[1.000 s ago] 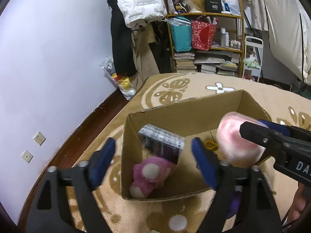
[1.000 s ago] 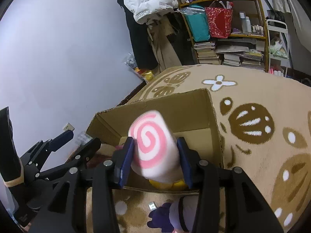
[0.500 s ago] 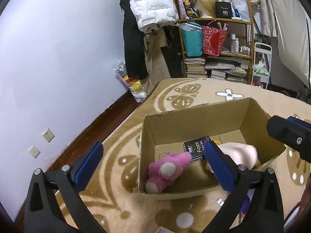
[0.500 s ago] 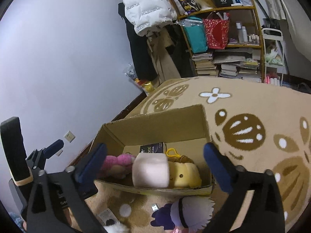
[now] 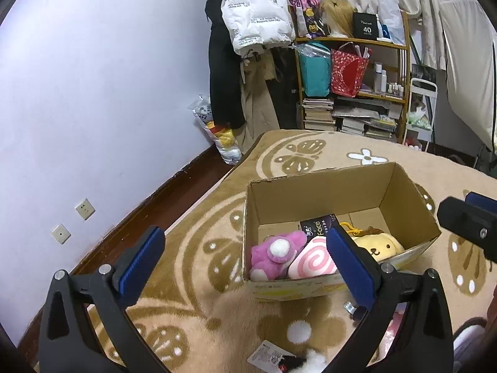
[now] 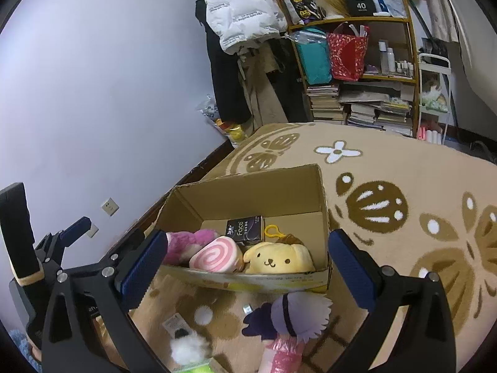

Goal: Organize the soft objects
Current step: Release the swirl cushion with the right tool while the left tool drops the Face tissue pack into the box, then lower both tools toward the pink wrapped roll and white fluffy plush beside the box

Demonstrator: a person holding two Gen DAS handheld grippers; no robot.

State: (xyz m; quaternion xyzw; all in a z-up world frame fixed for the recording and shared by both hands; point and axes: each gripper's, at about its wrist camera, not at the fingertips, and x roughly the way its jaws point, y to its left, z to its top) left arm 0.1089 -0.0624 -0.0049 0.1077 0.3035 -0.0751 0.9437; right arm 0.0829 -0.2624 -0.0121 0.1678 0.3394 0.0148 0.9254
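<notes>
An open cardboard box (image 5: 326, 186) (image 6: 254, 183) stands on the patterned rug. Inside lie a pink plush (image 5: 273, 255) (image 6: 189, 242), a pink-swirl roll plush (image 5: 312, 261) (image 6: 216, 255), a yellow dog plush (image 5: 379, 245) (image 6: 279, 258) and a dark "Face" tissue pack (image 5: 316, 227) (image 6: 245, 228). A purple-haired doll (image 6: 289, 320) and a white fluffy toy (image 6: 186, 348) lie on the rug before the box. My left gripper (image 5: 245, 264) is open and empty, near the box's front. My right gripper (image 6: 245, 267) is open and empty, above the box's front edge.
A shelf (image 5: 351, 77) with bags, books and bottles stands behind the rug, with hanging coats (image 5: 248, 21) beside it. A plastic bag (image 5: 214, 133) leans on the lilac wall. A paper tag (image 5: 267, 356) lies on the rug (image 6: 388, 161).
The right gripper opened and dropped the pink-swirl plush into the box, then drew back. The left gripper also pulled back and up from the box.
</notes>
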